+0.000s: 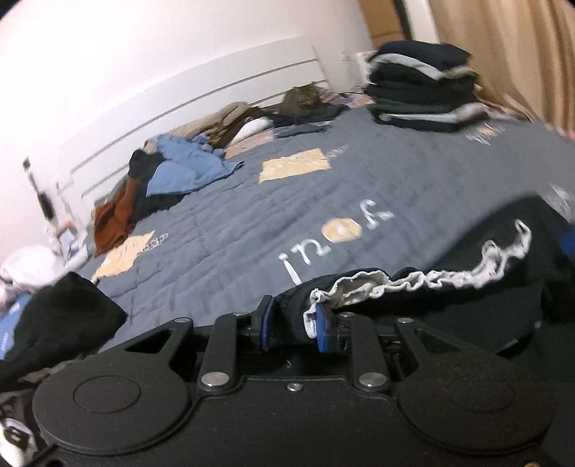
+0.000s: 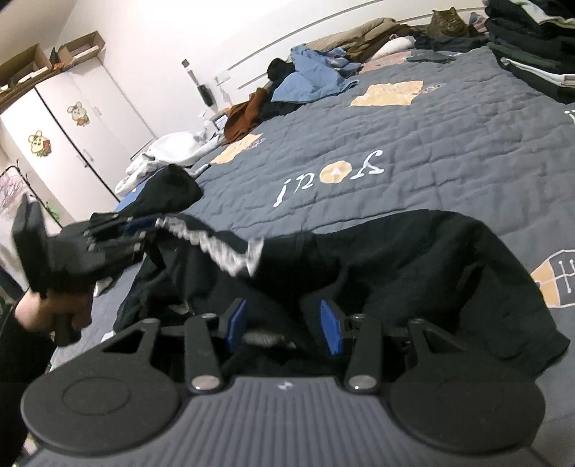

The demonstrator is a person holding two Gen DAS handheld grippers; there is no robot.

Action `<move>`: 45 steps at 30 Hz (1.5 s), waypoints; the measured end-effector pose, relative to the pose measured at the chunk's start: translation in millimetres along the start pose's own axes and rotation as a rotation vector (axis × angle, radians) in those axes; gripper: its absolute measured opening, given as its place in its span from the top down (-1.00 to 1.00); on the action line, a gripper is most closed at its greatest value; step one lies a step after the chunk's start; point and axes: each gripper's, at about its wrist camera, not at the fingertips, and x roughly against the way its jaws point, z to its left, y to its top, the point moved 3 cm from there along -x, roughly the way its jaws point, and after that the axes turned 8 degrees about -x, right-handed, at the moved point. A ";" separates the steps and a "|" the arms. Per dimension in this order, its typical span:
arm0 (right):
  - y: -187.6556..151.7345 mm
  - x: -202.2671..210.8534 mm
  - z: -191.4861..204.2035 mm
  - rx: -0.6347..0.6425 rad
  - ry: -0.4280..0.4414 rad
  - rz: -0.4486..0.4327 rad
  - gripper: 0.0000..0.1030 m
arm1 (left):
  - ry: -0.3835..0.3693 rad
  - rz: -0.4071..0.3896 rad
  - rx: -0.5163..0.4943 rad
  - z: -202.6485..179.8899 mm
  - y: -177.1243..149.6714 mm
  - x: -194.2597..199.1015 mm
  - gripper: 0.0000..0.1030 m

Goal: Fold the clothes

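Note:
A black garment (image 1: 467,309) with a white gathered waistband (image 1: 431,280) lies on the near part of a grey quilt (image 1: 323,186). My left gripper (image 1: 294,327) is shut on one end of that waistband, dark cloth pinched between its blue pads. In the right wrist view the left gripper (image 2: 143,230), held by a hand (image 2: 32,312), lifts the waistband (image 2: 222,251) off the quilt (image 2: 431,136). My right gripper (image 2: 283,325) stands open at the near edge of the black garment (image 2: 413,258), with cloth lying between its spread fingers.
A stack of folded dark clothes (image 1: 420,86) (image 2: 532,46) stands at the far right of the bed. Unfolded clothes (image 1: 179,169) (image 2: 309,75) are heaped along the headboard, beside a cat (image 2: 447,21). Another black piece (image 1: 61,316) (image 2: 169,190) lies at the left edge. A white wardrobe (image 2: 72,133) stands left.

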 end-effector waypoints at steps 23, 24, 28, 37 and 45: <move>10.9 40.1 -47.3 0.020 -0.099 -0.023 0.14 | 0.043 0.074 0.473 1.2 -6.3 10.8 0.35; 8.1 39.5 -45.5 0.045 -0.100 -0.008 0.14 | 0.030 0.064 0.493 -5.0 -8.1 21.3 0.32; -4.5 36.7 -40.4 0.128 -0.110 0.052 0.14 | -0.021 0.026 0.572 -29.8 -15.6 63.2 0.30; -19.8 44.5 -47.0 0.092 -0.077 0.108 0.13 | -0.132 -0.041 0.646 -79.7 -23.2 93.2 0.12; -21.2 49.8 -63.8 -0.019 -0.037 0.120 0.12 | -0.166 -0.063 0.590 -97.6 -19.3 90.8 -0.05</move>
